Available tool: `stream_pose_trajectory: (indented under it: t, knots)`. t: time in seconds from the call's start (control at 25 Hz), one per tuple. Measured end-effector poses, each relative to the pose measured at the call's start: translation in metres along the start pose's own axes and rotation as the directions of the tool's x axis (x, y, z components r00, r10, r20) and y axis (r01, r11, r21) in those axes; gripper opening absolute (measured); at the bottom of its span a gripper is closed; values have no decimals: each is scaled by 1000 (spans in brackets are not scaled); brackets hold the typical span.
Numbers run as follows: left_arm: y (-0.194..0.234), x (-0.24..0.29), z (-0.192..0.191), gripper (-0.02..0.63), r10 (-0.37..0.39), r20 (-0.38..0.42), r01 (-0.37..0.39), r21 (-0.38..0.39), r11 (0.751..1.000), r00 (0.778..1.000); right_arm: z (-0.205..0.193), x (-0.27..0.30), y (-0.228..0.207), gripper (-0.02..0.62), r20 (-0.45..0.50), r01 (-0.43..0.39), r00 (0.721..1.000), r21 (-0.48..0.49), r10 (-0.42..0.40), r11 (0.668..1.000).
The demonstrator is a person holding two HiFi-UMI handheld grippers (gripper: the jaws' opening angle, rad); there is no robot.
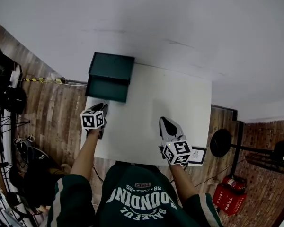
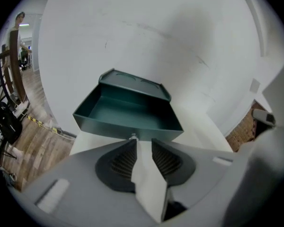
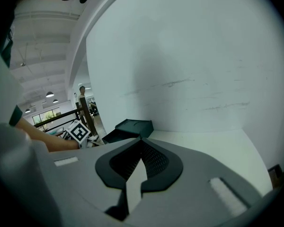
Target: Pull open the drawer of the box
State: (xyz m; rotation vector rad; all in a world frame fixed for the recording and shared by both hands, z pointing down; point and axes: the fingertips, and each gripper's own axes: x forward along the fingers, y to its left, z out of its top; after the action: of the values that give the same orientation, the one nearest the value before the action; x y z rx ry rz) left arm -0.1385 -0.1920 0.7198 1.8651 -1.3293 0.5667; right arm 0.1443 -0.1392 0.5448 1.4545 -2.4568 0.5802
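A dark green box [image 1: 112, 66] stands at the far left corner of the white table [image 1: 180, 103]. Its drawer [image 1: 107, 88] is slid out toward me, and in the left gripper view the drawer [image 2: 128, 115] is empty, with a small metal knob [image 2: 132, 136] on its front. My left gripper [image 1: 104, 108] sits just in front of that knob, and its jaws are open [image 2: 143, 141] with nothing between them. My right gripper [image 1: 165, 123] hovers over the table's near middle, away from the box. Its tips meet [image 3: 141, 139] and hold nothing. The box [image 3: 135, 125] shows far off in the right gripper view.
A white wall [image 1: 180, 22] rises right behind the table. Wooden floor [image 1: 52, 112] lies to the left with a black bag [image 1: 12, 100] and cables. A framed picture [image 1: 197, 155] leans at the table's near right corner, with a round black weight [image 1: 221, 142] and red cans [image 1: 232, 195] beyond.
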Motion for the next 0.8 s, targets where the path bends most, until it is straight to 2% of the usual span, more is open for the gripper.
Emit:
stream_pose_trajectory:
  t: [0.16,0.2,0.24,0.28,0.48,0.68,0.8]
  knots:
    - [-26,-38,35,132,-32,113,24,73,997,993,20,2,1,2,43,-14,999,-26,15,1000]
    - [-35,-48,46,122,-46,143,32,101,994,989,26,3,2,2,56,-17,998,-33,19,999]
    - [-45,-58,56,79,-61,175,38,130,991,983,33,3,2,2,69,-21,997,-42,24,999]
    - [-55,-68,66,53,-75,207,42,159,986,976,39,3,3,2,82,-25,996,-50,29,998]
    - [-105,-115,109,52,-136,342,36,284,958,930,74,3,5,2,146,-30,988,-90,43,995]
    - [-136,-150,139,52,-174,439,17,339,941,881,103,2,11,2,197,-36,979,-130,62,991]
    - [-148,-160,149,52,-184,475,5,353,936,861,113,0,10,2,217,-33,974,-151,66,988]
